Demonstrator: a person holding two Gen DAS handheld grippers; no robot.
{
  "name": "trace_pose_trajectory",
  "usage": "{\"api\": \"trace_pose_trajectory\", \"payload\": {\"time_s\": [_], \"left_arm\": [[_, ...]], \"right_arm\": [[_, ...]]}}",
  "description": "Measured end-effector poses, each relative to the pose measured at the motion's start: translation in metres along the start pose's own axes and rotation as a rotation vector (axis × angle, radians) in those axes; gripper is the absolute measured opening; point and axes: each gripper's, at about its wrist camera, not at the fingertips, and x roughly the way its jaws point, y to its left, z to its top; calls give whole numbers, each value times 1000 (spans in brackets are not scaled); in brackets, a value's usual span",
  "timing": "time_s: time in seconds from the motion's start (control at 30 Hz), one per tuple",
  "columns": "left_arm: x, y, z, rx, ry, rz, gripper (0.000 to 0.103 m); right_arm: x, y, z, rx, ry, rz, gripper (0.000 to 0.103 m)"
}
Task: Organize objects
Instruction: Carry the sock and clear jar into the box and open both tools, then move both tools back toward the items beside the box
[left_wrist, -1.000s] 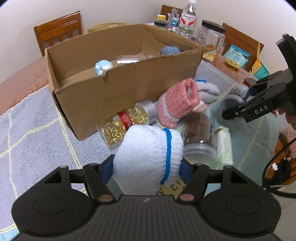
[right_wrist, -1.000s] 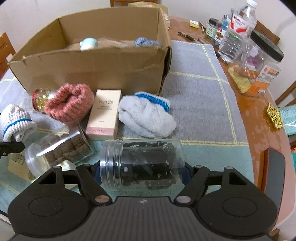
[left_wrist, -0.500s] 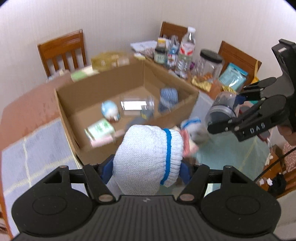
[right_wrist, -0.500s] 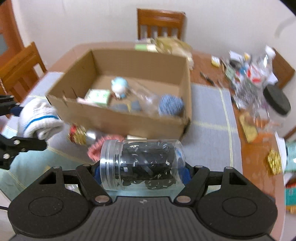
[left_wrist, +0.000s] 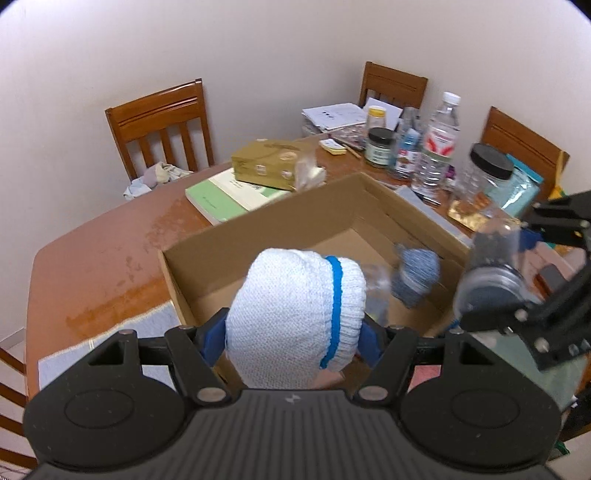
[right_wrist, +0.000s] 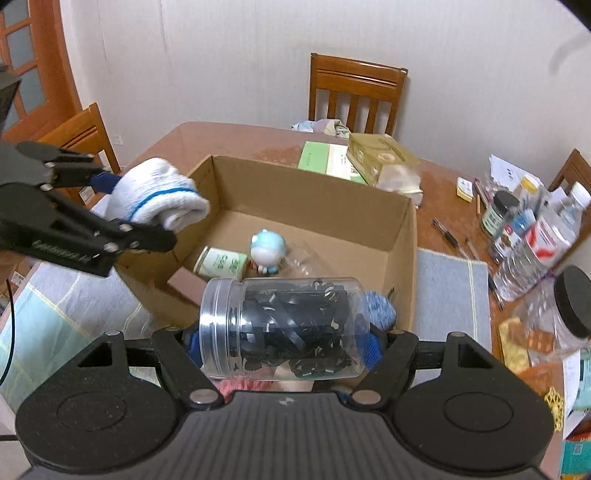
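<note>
Over the open brown cardboard box (right_wrist: 314, 206), my left tool (left_wrist: 295, 332) clamps the white knitted sock roll with a blue stripe (left_wrist: 295, 317) and my right tool (right_wrist: 284, 339) clamps the clear plastic jar of black pieces (right_wrist: 284, 328), so next I judge both need lowering inside and releasing.

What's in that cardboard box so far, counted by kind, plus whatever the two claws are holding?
Toy figure: 1
Green tin: 1
Blue knitted bundle: 1
Blurred clear plastic item: 1
White sock in left gripper: 1
Clear jar in right gripper: 1
Total visible: 6
</note>
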Motion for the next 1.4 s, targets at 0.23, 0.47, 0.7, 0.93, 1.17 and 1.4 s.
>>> {"api": "trace_pose_trajectory", "payload": {"time_s": [0.23,0.47,0.7,0.93,1.17,1.4], "left_arm": [[45,22,16,-37,13,112,91],[54,30,9,-75,44,90,92],[52,30,6,-68,64,82,93],[33,26,5,-89,48,85,94],[11,17,-14,-152,36,94,94],[-10,7,-41,-225,18,129,94]], "right_arm": [[22,3,14,-8,25,18,79],[38,-3,19,-9,54,11,79],[50,-12,24,-20,63,-31,98],[43,-15,21,2,55,-60,103],[27,-8,-3,3,16,-79,103],[13,2,-39,33,8,-82,103]]}}
